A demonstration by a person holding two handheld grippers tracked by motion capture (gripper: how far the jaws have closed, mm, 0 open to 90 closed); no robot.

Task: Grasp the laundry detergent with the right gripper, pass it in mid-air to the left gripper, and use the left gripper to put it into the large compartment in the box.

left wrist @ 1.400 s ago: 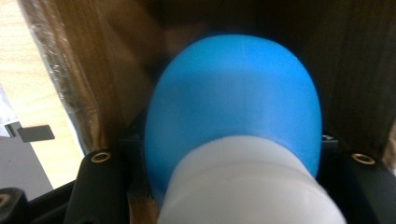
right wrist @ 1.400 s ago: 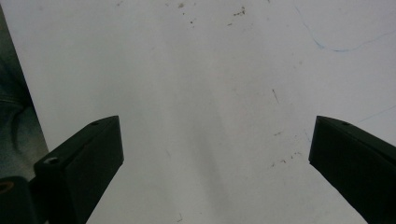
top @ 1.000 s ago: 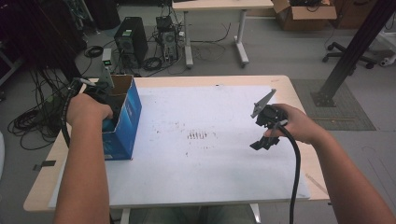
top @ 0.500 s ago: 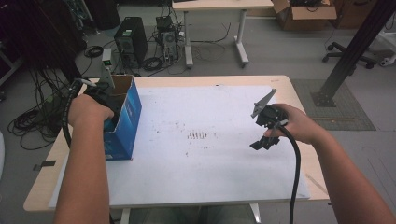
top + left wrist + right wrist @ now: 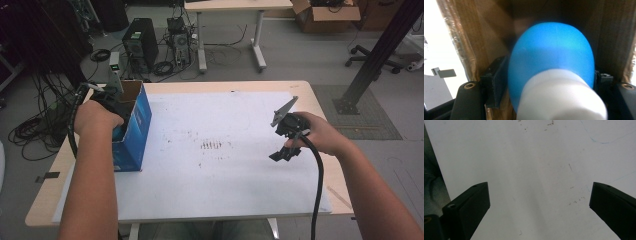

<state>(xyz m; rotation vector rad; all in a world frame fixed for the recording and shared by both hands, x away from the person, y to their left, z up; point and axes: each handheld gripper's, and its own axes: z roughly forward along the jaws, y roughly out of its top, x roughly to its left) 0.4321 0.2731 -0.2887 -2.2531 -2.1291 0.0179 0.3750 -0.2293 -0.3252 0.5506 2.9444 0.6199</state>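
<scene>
Little shifts in the last second: your left hand-held gripper (image 5: 111,106) stays sunk in the blue cardboard box (image 5: 134,131) at the surface's (image 5: 240,195) left edge, jaws pinching a blue-and-white bottle (image 5: 551,65) inside it. Your right hand-held gripper (image 5: 283,142) still hovers spread over the bare white sheet (image 5: 536,170).
</scene>
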